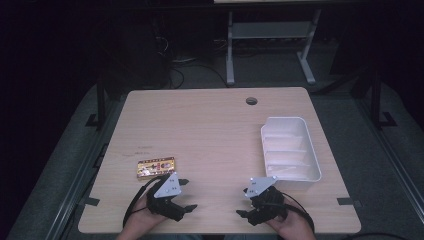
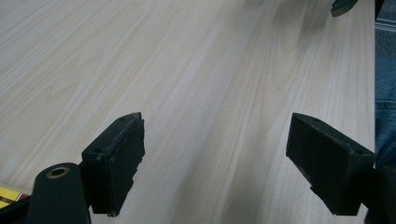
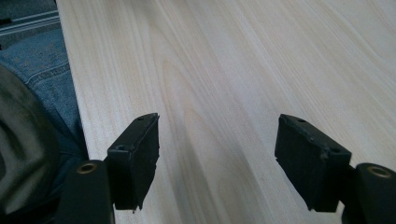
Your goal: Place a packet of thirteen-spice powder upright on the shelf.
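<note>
room: dim surroundings, dark floor with cables and a white metal frame [image 1: 270, 37] beyond the far edge of the worktop.
worktop [image 1: 210, 135]: pale wood-grain top, with a round cable hole [image 1: 251, 101] near the far edge, right of the middle.
white bin [image 1: 289, 148]: open white plastic tray with ribbed floor, lying along the right edge of the worktop, its long side running from far to near.
small box [image 1: 156, 167]: flat yellow and dark printed pack lying flat toward the near left corner, just beyond the left hand-held gripper; a yellow sliver of it shows at the bottom left corner of the left gripper view [image 2: 7, 196].
left hand-held gripper [image 1: 186, 194]: held low over the near edge, left of the middle, pointing toward the right; jaws spread wide with nothing but bare wood between them in the left gripper view [image 2: 215, 163].
right hand-held gripper [image 1: 244, 202]: held low over the near edge, right of the middle, just near the bin's near end, pointing toward the left; jaws spread wide over bare wood in the right gripper view [image 3: 217, 161].
between the two: both tips face each other, apart, with bare worktop between.
person: hands [image 1: 142, 220] enter from the near edge; blue denim [image 3: 51, 84] shows past the worktop edge in the right gripper view.
</note>
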The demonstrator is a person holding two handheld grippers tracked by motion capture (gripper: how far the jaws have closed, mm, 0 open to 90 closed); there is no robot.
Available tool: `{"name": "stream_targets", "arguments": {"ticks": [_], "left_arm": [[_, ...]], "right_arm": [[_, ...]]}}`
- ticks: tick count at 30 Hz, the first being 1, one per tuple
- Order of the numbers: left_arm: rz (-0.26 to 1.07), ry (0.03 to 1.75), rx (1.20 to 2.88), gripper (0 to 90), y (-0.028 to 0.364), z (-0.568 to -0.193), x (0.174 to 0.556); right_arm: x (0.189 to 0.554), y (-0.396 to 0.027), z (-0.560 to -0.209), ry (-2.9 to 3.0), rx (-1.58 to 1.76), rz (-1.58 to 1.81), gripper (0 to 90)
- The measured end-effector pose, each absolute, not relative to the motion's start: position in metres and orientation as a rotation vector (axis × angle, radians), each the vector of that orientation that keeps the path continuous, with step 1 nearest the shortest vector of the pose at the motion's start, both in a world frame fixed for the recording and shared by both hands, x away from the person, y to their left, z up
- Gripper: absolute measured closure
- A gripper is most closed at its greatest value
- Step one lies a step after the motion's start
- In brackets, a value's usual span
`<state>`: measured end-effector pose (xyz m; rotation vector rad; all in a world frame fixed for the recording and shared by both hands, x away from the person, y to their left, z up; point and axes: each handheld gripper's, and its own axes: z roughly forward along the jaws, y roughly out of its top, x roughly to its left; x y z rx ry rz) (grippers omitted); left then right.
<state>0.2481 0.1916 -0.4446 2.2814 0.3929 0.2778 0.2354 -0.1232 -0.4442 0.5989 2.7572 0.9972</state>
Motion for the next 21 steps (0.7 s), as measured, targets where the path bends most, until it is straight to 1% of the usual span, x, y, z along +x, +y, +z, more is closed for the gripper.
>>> {"name": "stream_targets", "arguments": {"ticks": [12, 18, 21], "left_arm": [[0.289, 0.37, 2.296, 18.2, 0.196, -0.441, 0.249], [0.305, 0.348, 2.319, 18.2, 0.211, -0.428, 0.259], [0.291, 0.358, 2.298, 18.2, 0.22, -0.423, 0.264]], "right_arm": [[0.233, -0.123, -0.444, 2.754, 0.598, 0.994, 29.9], [0.234, -0.125, -0.444, 2.756, 0.619, 1.012, 29.8], [0.234, -0.124, -0.444, 2.758, 0.607, 1.009, 29.8]]}}
